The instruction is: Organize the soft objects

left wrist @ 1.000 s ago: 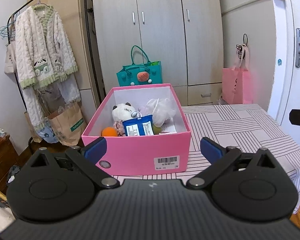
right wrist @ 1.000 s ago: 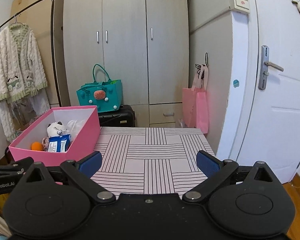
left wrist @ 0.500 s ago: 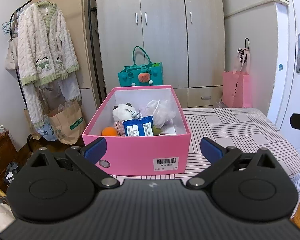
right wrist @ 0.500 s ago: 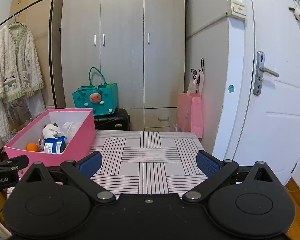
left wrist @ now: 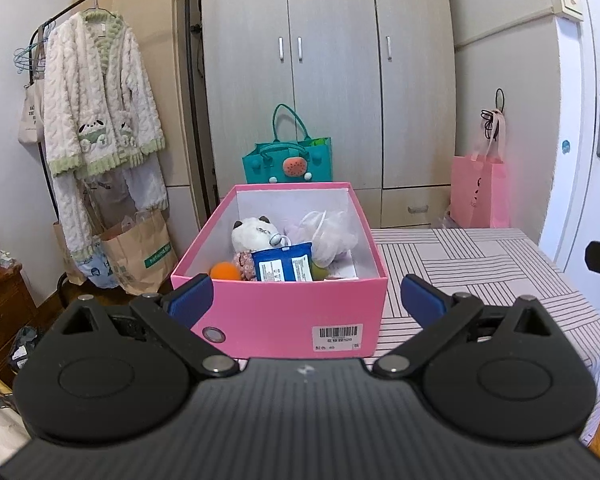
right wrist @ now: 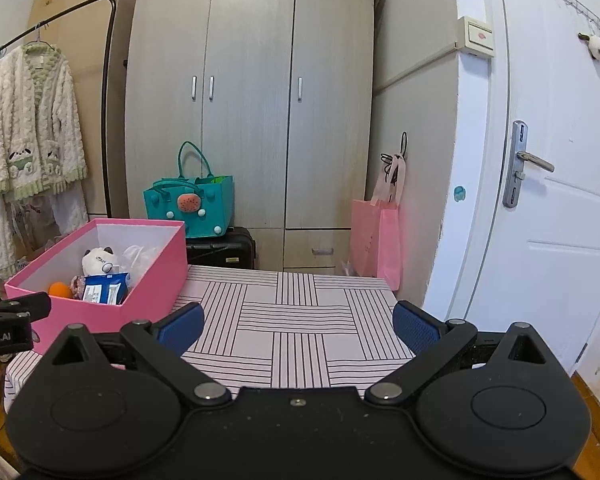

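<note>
One pink box on one desk, holding one panda toy, one orange ball, one blue packet and one white plastic bag. Two claws.

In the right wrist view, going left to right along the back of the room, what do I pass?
White fleece robe on the rack → teal tote bag → black suitcase → pink paper bag → white door.
</note>
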